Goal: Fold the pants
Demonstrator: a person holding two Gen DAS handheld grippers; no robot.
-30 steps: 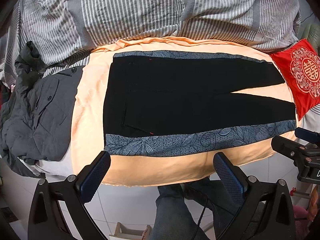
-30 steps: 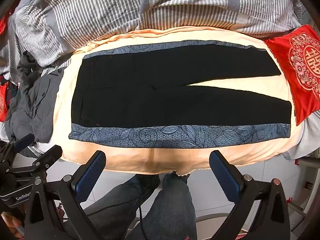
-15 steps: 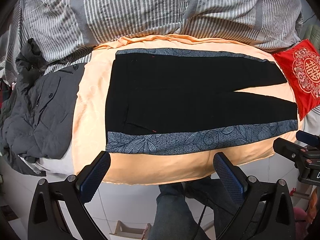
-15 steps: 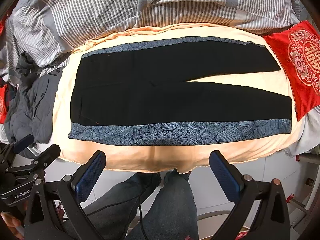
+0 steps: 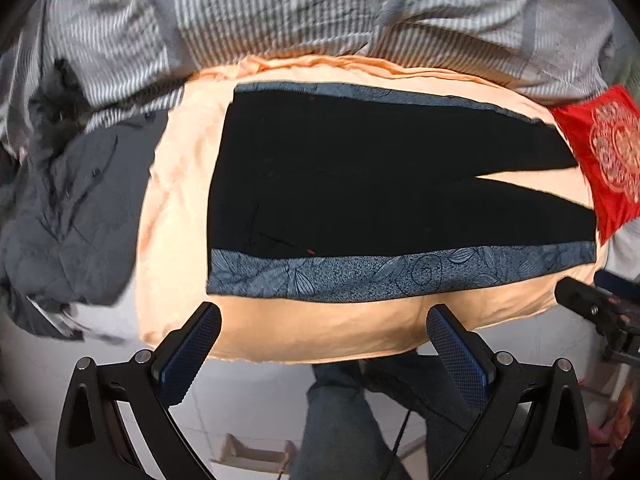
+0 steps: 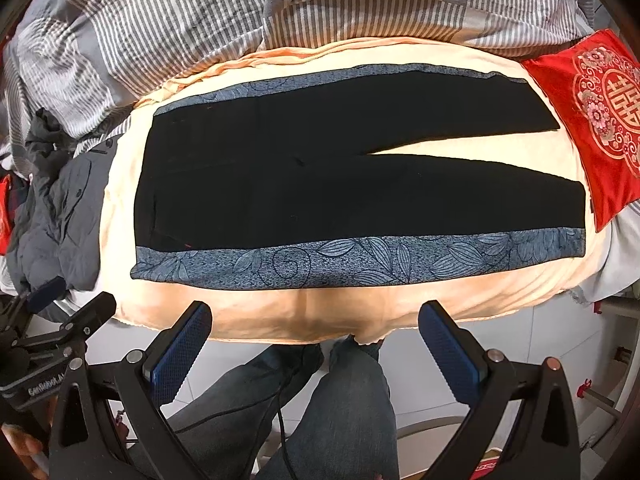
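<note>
Lying flat on the peach sheet (image 6: 280, 316) of the bed, the black pants (image 6: 320, 184) are spread out, with the waist at the left and the two legs going to the right. We see a blue leafy band (image 6: 360, 260) along the near edge of the pants and one more along the far edge. The legs split apart a little near the right end. Our left tongs (image 5: 324, 344) are spread wide with nothing between them, and they hang just in front of the near edge of the bed, not touching the pants. Our right tongs (image 6: 316, 340) are spread wide too, holding nothing, over the same near edge. A red pillow (image 6: 600, 120) sits just past the leg ends on the right. A gray jacket (image 6: 60, 216) is bunched up at the left. A striped blanket (image 6: 200, 20) lies on the far side. Down below we see legs in jeans (image 6: 340, 408) standing on the white floor.
</note>
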